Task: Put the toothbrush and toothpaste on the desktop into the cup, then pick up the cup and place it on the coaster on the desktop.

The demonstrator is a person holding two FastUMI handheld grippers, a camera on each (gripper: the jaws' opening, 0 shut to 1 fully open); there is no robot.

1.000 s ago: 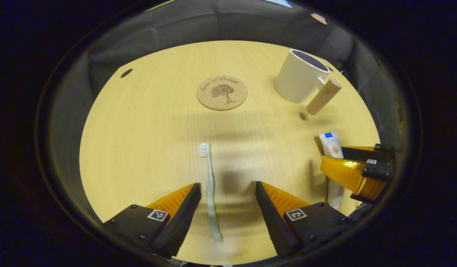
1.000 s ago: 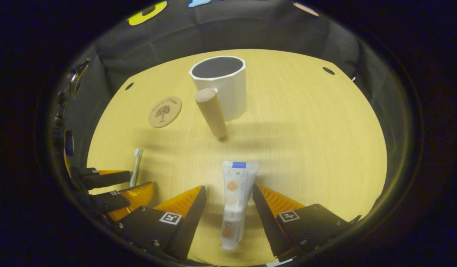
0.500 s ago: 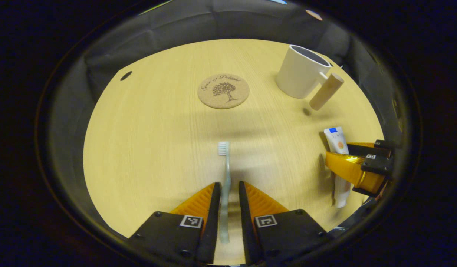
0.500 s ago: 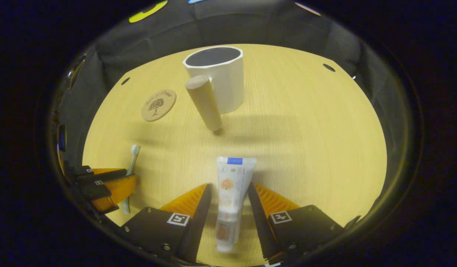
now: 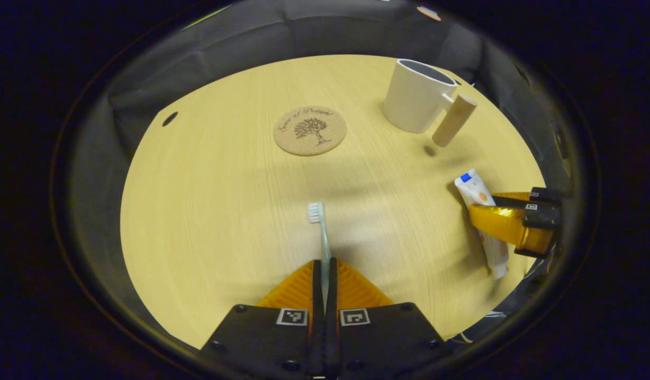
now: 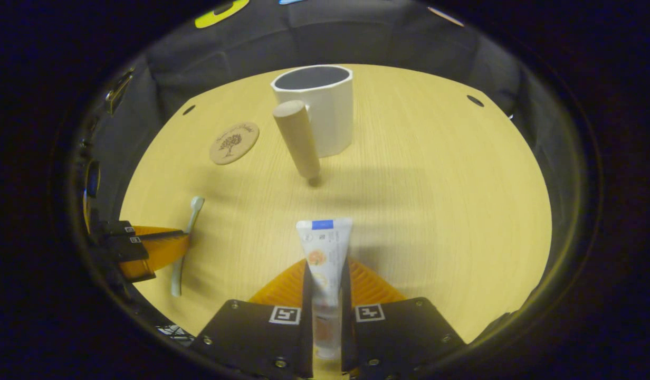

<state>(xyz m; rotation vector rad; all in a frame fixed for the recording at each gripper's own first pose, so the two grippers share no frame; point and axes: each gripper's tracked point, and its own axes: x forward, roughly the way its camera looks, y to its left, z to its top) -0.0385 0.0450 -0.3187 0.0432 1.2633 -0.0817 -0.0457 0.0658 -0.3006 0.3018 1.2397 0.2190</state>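
Observation:
My left gripper (image 5: 325, 266) is shut on the pale toothbrush (image 5: 321, 232), whose bristle head points away over the round wooden desktop (image 5: 209, 200). My right gripper (image 6: 325, 269) is shut on the white toothpaste tube (image 6: 324, 248), its blue-marked end pointing toward the cup. The white cup (image 6: 319, 116) with a wooden peg handle (image 6: 298, 140) stands upright at the far side of the table, also seen as the cup (image 5: 414, 95) at the upper right in the left gripper view. The cork coaster (image 5: 309, 130) with a tree print lies left of the cup; the same coaster (image 6: 233, 143) appears in the right gripper view.
Each gripper shows in the other's view: the right gripper (image 5: 515, 224) with the toothpaste (image 5: 483, 221) at the right edge, the left gripper (image 6: 145, 248) with the toothbrush (image 6: 188, 237) at the left edge. Small dark holes (image 6: 475, 100) mark the tabletop near its rim.
Both grippers went from open to shut: the left closed on the toothbrush handle, the right closed on the toothpaste tube. The toothpaste now looks tilted in the left gripper view.

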